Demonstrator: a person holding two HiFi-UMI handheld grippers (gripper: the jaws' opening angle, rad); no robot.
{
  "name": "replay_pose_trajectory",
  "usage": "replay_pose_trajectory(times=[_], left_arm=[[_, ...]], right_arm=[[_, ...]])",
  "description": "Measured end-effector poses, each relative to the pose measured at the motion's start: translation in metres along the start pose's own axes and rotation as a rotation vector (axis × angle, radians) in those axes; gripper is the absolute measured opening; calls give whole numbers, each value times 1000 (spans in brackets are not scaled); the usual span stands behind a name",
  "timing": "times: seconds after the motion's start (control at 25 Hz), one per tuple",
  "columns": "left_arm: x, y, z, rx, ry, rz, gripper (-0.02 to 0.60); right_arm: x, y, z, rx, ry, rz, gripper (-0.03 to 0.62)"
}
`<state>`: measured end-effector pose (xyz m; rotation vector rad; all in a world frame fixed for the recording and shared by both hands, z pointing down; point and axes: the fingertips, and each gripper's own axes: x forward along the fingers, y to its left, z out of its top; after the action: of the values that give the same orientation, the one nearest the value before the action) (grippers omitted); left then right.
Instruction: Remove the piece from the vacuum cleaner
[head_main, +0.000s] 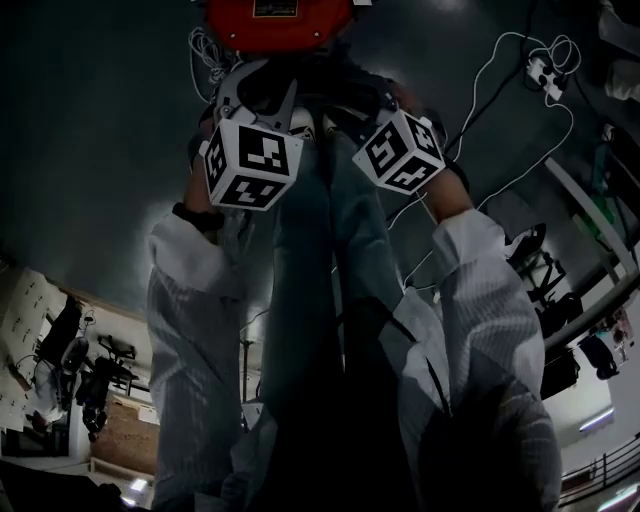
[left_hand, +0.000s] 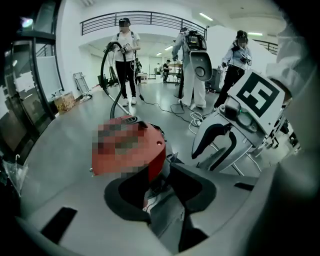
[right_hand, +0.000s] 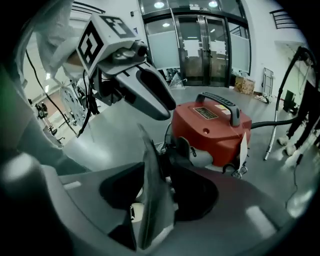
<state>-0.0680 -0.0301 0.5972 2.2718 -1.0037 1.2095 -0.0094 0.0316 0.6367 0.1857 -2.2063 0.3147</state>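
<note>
Bracing the red vacuum cleaner (head_main: 280, 20), sitting at the head view's top centre, with one gripper while closing the other squarely on the piece, not identifiable here, is looking wisest. The left gripper (left_hand: 162, 195) and right gripper (right_hand: 149, 165) are standing parted, gripping nothing, pointing steeply down side by side.

In the head view the top edge cuts off the vacuum cleaner (head_main: 278, 22).
</note>
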Motion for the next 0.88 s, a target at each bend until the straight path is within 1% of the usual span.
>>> replay_pose_trajectory(times=[0.16, 0.32, 0.44, 0.52, 0.56, 0.72, 0.88], left_arm=[[10, 9, -2, 49, 16, -3, 118], [19, 9, -2, 83, 27, -3, 118], [23, 12, -3, 86, 22, 16, 118], [23, 14, -2, 89, 21, 29, 118], [24, 14, -2, 93, 23, 36, 118], [26, 14, -2, 110, 23, 59, 116], [26, 16, -1, 65, 25, 57, 110]], right_arm=[[22, 5, -5, -70, 44, 9, 149], [34, 7, -17, -114, 98, -6, 140], [33, 9, -20, -99, 103, 23, 127], [32, 13, -22, -108, 111, 50, 55], [31, 14, -23, -113, 114, 53, 44], [31, 17, -23, -78, 111, 50, 28], [29, 26, -27, -76, 113, 81, 31]])
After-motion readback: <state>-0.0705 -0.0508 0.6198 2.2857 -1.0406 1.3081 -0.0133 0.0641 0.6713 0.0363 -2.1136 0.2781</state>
